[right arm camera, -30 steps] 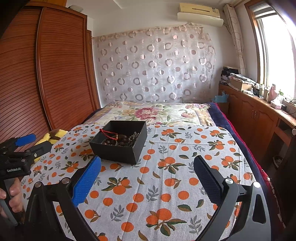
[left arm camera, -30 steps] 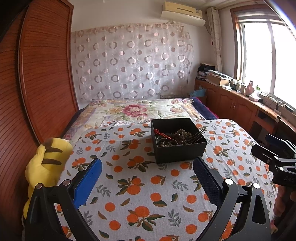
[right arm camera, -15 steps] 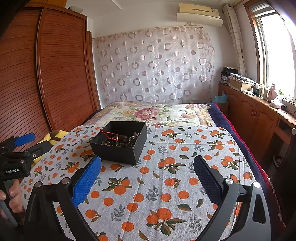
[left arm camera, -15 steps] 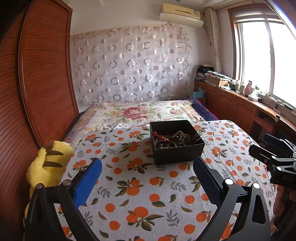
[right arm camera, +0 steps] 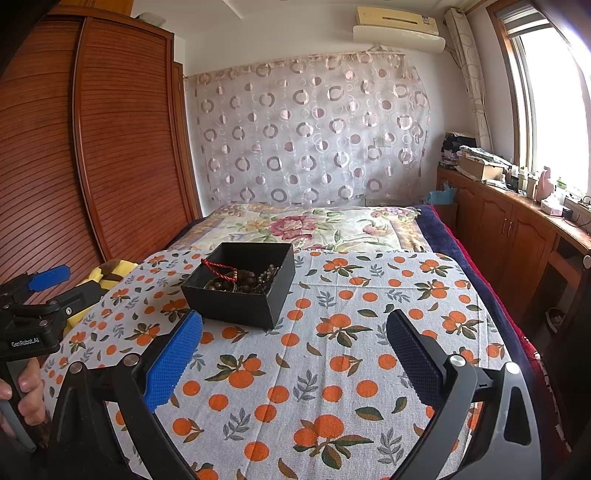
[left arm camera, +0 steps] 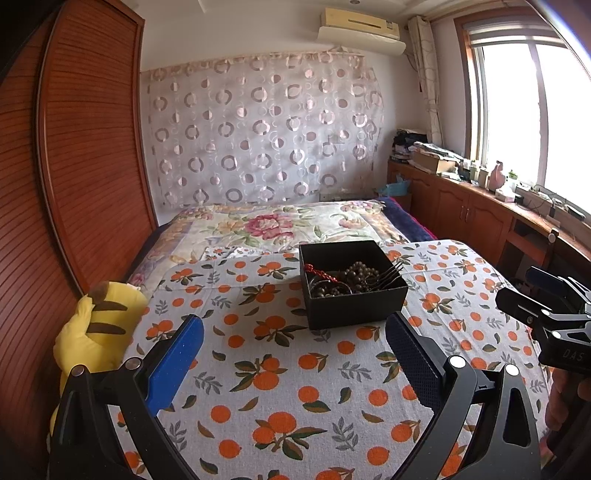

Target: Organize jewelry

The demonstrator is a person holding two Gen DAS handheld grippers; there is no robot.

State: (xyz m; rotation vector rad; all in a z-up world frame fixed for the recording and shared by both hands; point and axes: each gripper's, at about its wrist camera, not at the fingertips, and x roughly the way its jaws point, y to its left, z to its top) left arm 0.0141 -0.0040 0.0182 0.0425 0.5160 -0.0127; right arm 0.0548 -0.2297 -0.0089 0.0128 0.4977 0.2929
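The left gripper (left arm camera: 293,339) hangs wide open and empty with the single black jewelry box (left arm camera: 352,284) just ahead of it and slightly to its right, nearer than to the right gripper (right arm camera: 293,334), likewise spread wide and holding nothing, from which the box lies ahead and to the left. Inside the box lie one red cord bracelet (left arm camera: 322,272), a heap of dark beaded strands (left arm camera: 360,274) I cannot count, and one metal comb-like piece (left arm camera: 388,276); one yellow plush toy (left arm camera: 92,332) sits well left of the box, at the edge of the orange-print cloth (left arm camera: 295,387).

Home bedroom, seemingly: bed (left arm camera: 280,225), wardrobe (left arm camera: 74,177), curtain (left arm camera: 258,129), air conditioner (left arm camera: 360,24).
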